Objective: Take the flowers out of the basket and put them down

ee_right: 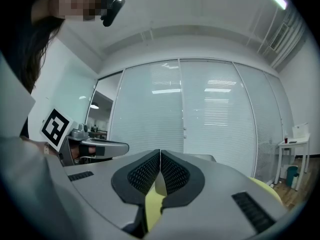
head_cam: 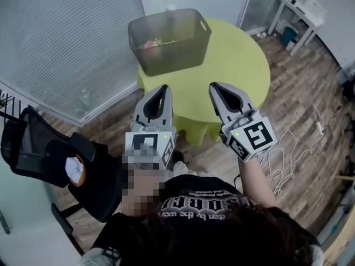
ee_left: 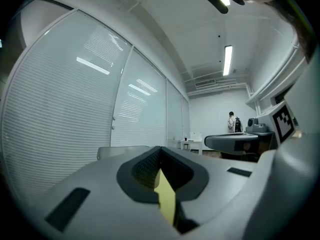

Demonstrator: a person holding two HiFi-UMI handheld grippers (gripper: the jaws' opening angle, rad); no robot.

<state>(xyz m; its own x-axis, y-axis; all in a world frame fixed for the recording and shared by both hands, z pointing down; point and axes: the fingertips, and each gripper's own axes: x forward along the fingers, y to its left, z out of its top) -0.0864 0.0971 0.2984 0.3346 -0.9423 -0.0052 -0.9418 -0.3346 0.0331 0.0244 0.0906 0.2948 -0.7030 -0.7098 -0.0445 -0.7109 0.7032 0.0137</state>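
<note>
Faintly, pinkish flowers low in grey basket, left gripper and right gripper jaws closed, empty

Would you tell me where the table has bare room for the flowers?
The yellow-green table is bare right of the grey basket, out to its rim, and in a strip between the basket and the near edge. Only the far left, under the basket, is taken.
</note>
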